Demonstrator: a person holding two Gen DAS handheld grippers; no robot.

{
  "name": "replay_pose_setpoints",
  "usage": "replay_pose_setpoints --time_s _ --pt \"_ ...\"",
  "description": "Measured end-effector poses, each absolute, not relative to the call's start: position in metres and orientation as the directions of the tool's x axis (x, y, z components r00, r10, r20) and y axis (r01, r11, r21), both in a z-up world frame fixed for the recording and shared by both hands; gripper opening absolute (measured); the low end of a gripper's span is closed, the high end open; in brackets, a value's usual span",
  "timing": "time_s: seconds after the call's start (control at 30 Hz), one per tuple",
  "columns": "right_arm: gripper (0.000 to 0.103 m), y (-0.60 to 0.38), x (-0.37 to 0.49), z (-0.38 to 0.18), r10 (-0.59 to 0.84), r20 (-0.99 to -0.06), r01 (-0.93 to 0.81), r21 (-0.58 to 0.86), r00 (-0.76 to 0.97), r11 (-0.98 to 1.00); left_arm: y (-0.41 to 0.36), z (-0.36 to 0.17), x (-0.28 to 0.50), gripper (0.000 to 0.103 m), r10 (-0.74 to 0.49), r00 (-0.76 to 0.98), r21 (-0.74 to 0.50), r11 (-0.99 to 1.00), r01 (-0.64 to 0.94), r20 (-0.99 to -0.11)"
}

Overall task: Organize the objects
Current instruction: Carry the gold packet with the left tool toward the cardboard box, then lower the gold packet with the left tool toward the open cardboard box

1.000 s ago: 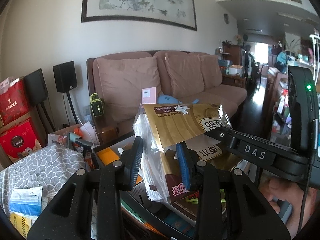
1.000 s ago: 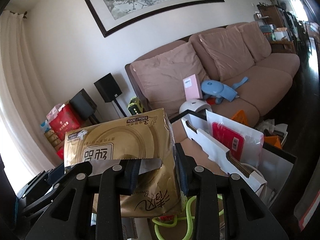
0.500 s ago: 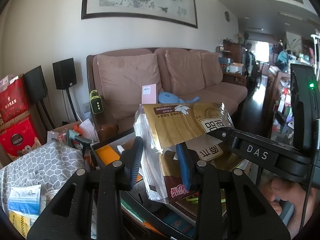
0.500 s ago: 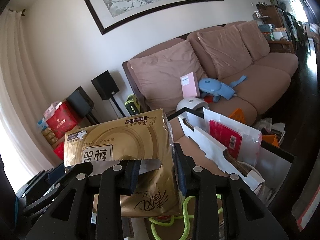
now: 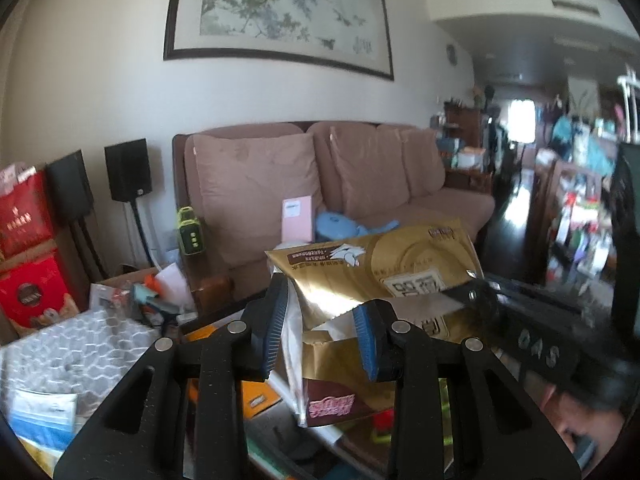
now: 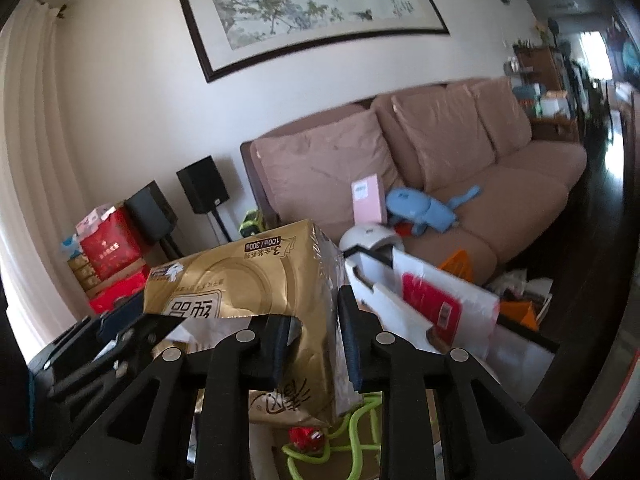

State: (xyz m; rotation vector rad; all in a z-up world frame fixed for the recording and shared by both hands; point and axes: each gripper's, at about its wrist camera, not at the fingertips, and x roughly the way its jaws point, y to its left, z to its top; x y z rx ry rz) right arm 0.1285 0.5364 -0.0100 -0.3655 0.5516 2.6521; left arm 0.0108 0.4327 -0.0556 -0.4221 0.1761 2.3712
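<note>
Since a moment ago our right tongs [image 6: 316, 344] have been closing on the gold tissue pack [image 6: 256, 292], and now pinch its near corner; the pack has tilted, its far end lifted toward the sofa [image 6: 460, 184]; our left tongs [image 5: 320, 344] pinch the pack's other end, where white tissue [image 5: 294, 332] shows through the torn wrapper, and are barely changed; we hold the pack in the air between us, above a cluttered counter [image 6: 400, 408] with a green cord [image 6: 344, 440] beneath it.
</note>
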Motion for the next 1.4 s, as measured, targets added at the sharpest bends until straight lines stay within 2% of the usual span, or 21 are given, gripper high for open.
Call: replay_pose_setpoints --time_s 0.13,0.33,0.47,0.67,1.4 --pt "0.021 0.546 0.133 -0.013 0.342 -0.330 -0.450 0.342 -0.880 -0.825 0.434 -0.055 -0.001 0.027 0.674 -0.652 -0.066 -0.711 -0.700 -0.347" --pt "0.020 0.555 0.135 -0.019 0.334 -0.347 -0.454 0.369 -0.877 -0.811 0.429 -0.071 -0.008 0.018 0.705 -0.618 -0.121 -0.688 -0.716 -0.349" --pt "0.018 0.551 0.132 -0.021 0.328 -0.361 -0.451 0.343 -0.873 -0.824 0.425 -0.074 -0.008 0.011 0.695 -0.642 -0.092 -0.698 -0.710 -0.323" --pt "0.018 0.544 0.124 -0.024 0.306 -0.373 -0.430 0.317 -0.876 -0.845 0.415 -0.076 -0.012 0.011 0.699 -0.647 -0.113 -0.701 -0.704 -0.305" --pt "0.018 0.545 0.120 -0.030 0.293 -0.388 -0.425 0.315 -0.874 -0.849 0.412 -0.081 -0.013 0.011 0.695 -0.638 -0.136 -0.704 -0.697 -0.332"
